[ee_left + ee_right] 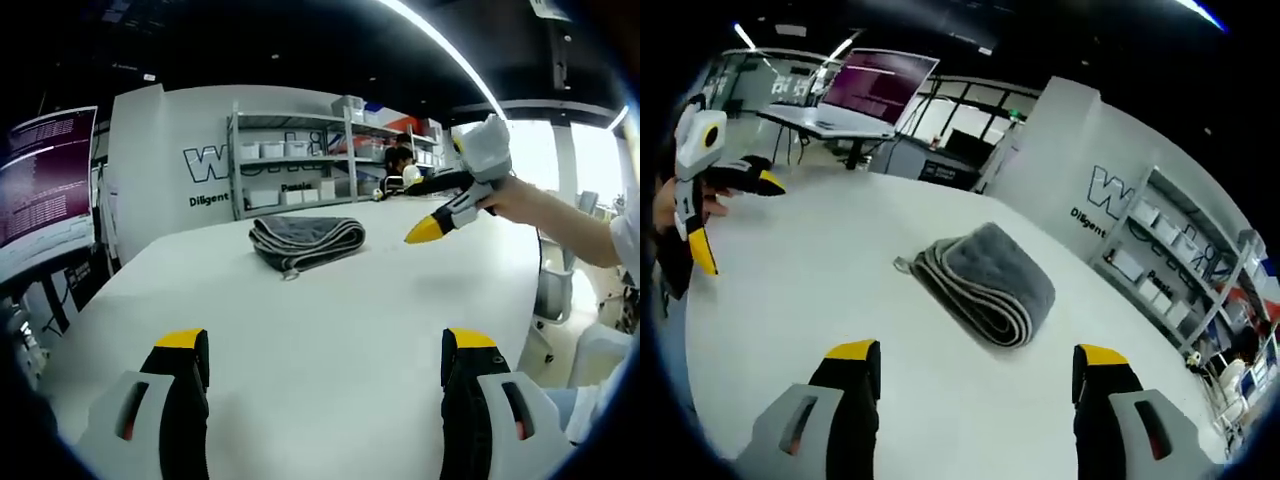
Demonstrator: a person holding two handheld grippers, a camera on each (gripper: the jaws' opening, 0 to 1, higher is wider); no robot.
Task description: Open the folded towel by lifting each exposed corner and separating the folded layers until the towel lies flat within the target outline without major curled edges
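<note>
Left hand-held gripper (325,355): jaws spread apart, empty, poised above the white bench (330,300); right hand-held gripper (975,375): jaws likewise apart, gripping nothing, also above the bench surface. Grey folded towel (988,278) lies well ahead of both, toward the bench's middle, clear of its edges; in the right gripper view its layered folded edge faces that gripper, long axis running diagonally across the view.

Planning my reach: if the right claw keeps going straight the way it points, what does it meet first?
Probably the folded grey towel with pale edging, lying on the white table just ahead of the open right claw; depth is uncertain.
</note>
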